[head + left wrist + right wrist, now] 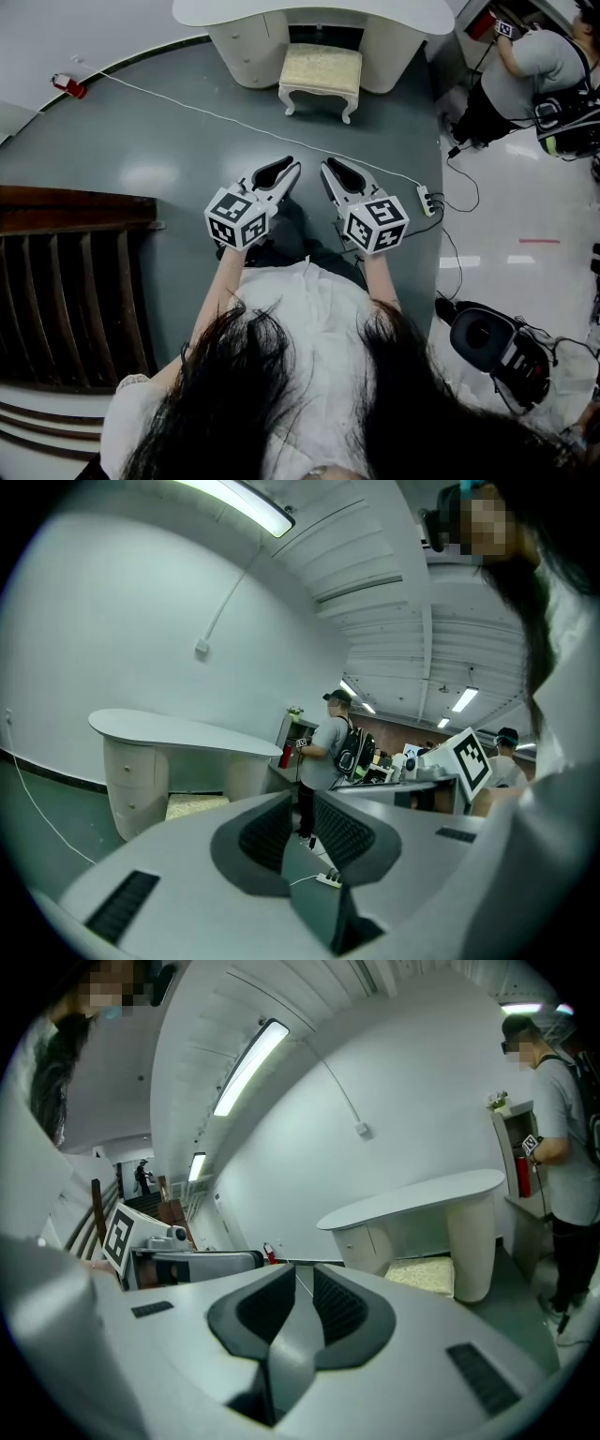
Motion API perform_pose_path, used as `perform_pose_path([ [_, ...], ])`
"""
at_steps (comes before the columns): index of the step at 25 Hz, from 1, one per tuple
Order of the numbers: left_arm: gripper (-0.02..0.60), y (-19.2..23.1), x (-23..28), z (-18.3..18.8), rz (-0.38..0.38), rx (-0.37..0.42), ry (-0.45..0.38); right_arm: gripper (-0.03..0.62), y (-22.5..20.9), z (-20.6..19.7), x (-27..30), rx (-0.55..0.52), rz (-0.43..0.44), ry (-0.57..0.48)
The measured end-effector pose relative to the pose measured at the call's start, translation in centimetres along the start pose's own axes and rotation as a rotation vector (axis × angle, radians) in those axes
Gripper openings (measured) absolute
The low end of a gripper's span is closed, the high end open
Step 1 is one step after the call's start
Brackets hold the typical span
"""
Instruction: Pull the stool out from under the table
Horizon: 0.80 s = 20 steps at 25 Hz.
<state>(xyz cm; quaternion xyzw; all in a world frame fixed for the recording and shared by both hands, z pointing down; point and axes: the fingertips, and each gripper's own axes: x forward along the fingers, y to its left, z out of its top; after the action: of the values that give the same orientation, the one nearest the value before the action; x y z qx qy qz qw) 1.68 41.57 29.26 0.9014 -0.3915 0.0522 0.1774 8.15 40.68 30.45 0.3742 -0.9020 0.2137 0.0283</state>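
Note:
A stool (321,70) with a cream cushion and white legs stands half under the white table (234,11) at the far side of the grey floor. Both grippers hang well short of it, side by side above the floor. My left gripper (289,169) is shut with nothing between its jaws, and my right gripper (329,168) is shut and empty too. In the left gripper view the stool (195,805) shows low under the table (178,733), beyond the left gripper (302,819). The right gripper view has the stool (422,1272) under the table (422,1199), past the right gripper (302,1288).
A white cable (187,105) crosses the floor to a power strip (428,201). A red extinguisher (68,86) lies at the far left. Dark wooden stairs (66,272) fill the left side. A person (534,66) stands at the far right; black gear (497,342) lies near right.

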Motion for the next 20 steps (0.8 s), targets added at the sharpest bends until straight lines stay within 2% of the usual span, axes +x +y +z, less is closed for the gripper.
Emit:
perform_pose_path([
  [6,0.081,6.9,6.0,3.5,-0.022,-0.034,0.028,0.069,-5.5,3.6,6.7,0.033,-0.037,0.030],
  [11,0.081,11.5,6.3,5.4,-0.067,-0.009,0.031,0.069,-5.4,4.8,11.3,0.031,-0.077,0.020],
  [20,0.081,20.7,5.9,7.0,-0.113,-0.025,0.036,0.069,-4.8,5.2,20.6,0.040,-0.125,0.055],
])
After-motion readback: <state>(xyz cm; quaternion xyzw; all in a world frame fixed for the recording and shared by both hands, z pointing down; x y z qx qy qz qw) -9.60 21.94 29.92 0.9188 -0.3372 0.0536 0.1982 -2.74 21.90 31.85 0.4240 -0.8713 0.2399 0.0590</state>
